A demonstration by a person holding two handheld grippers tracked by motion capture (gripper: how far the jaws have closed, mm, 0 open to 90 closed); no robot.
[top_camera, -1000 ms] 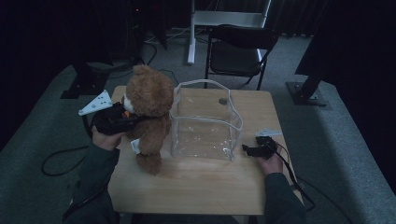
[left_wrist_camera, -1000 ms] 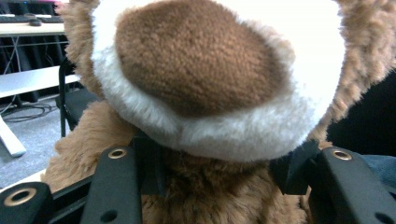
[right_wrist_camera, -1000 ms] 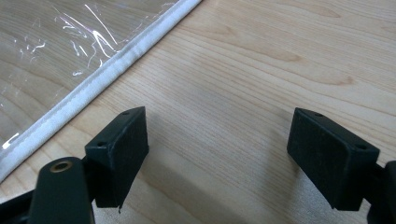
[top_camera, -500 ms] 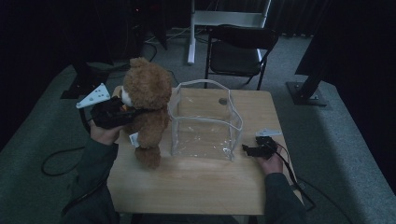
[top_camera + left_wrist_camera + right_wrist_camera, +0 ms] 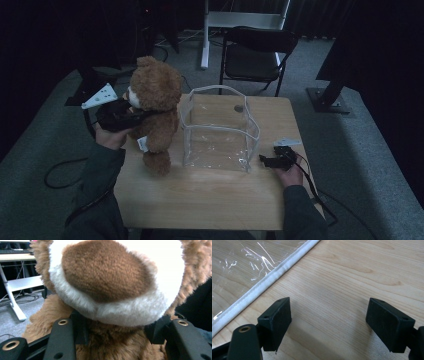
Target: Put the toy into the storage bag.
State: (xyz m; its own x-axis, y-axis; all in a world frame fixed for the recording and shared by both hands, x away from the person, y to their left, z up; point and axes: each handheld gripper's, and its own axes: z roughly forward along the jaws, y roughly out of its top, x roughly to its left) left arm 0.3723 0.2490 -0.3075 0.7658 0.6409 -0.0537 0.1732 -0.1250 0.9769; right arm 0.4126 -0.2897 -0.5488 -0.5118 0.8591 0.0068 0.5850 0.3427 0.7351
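The left gripper (image 5: 131, 114) has its two black jaws squeezed on the neck of the fluffy brown teddy bear with a white muzzle (image 5: 154, 107), one jaw on each side of it, just under the chin. In the left gripper view the bear's (image 5: 107, 280) big face sits right above the jaws and its furry chest sits below them. The bear hangs upright from that grip, its feet low over the pale wooden table (image 5: 210, 200), and a small white tag (image 5: 143, 145) dangles from its side. I think the bear is light and very soft, so it will squash and flop, and its fur could slide a little in the jaws. The neck looks like a good place to hold it, because it is thin and the fat head cannot slip down through. The bear will not break if it bumps something. The right gripper (image 5: 266, 160) lies low on the table with its jaws wide apart and nothing between them. Just past its jaws, on their left in the right gripper view, is the white edge of the see-through plastic bag with white trim (image 5: 272, 272). That bag (image 5: 220, 131) stands open at the top, between the two grippers and just beside the bear. It looks thin and bendy, so it may tip if the bear pushes it. Far behind the table stands a black folding chair (image 5: 256, 55).
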